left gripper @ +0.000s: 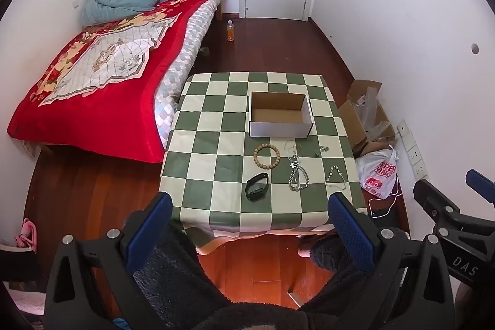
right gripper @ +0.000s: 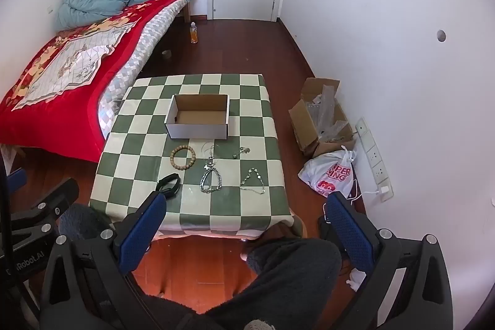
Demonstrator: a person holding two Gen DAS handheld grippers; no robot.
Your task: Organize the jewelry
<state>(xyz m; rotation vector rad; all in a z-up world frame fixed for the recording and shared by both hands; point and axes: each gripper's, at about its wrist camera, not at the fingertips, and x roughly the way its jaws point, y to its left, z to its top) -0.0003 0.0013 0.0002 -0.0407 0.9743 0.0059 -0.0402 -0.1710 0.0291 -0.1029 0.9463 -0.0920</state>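
A checkered table (left gripper: 216,144) (right gripper: 139,126) holds an open, empty white cardboard box (left gripper: 280,115) (right gripper: 198,116). In front of the box lie a wooden bead bracelet (left gripper: 266,156) (right gripper: 183,156), a black wristband (left gripper: 256,190) (right gripper: 169,184), a thick silver chain with a cross (left gripper: 297,175) (right gripper: 211,175), a thin silver chain (left gripper: 335,177) (right gripper: 253,180) and a small silver piece (left gripper: 323,149) (right gripper: 241,152). My left gripper (left gripper: 250,221) and right gripper (right gripper: 244,218) are both open and empty, held above the table's near edge.
A bed with a red blanket (left gripper: 92,82) stands left of the table. Open cardboard boxes (right gripper: 321,113) and a white plastic bag (right gripper: 331,172) sit on the floor to the right, by a wall power strip (right gripper: 374,156). A bottle (left gripper: 230,31) stands near the door.
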